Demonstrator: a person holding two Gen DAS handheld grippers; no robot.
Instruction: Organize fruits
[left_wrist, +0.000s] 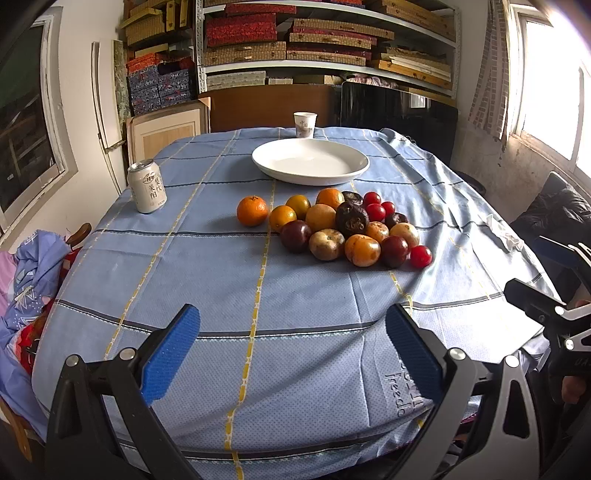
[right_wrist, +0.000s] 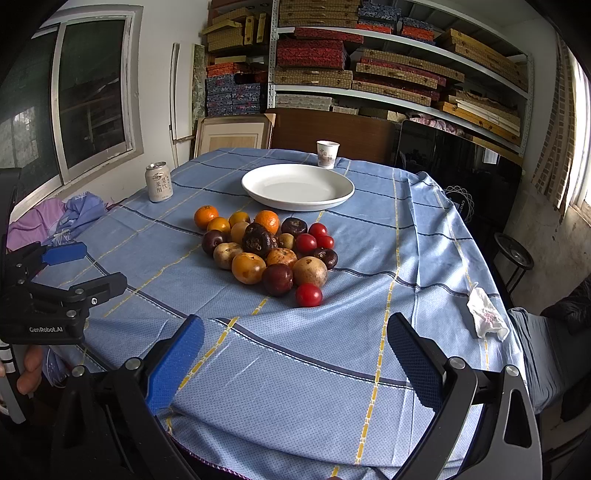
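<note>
Cluttered shelves back the surface; fruits sit heaped before the empty plate. Left claw and right claw gape, empty. Pulling one fruit could roll its neighbours off.

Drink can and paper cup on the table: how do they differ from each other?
The drink can stands near the table's left edge, level with the white plate; the paper cup stands at the far edge, behind the plate. The can is the taller and has a metal top; the cup is shorter, tapered and open-topped. Both are whitish, printed, upright, and apart from the fruit pile.
</note>
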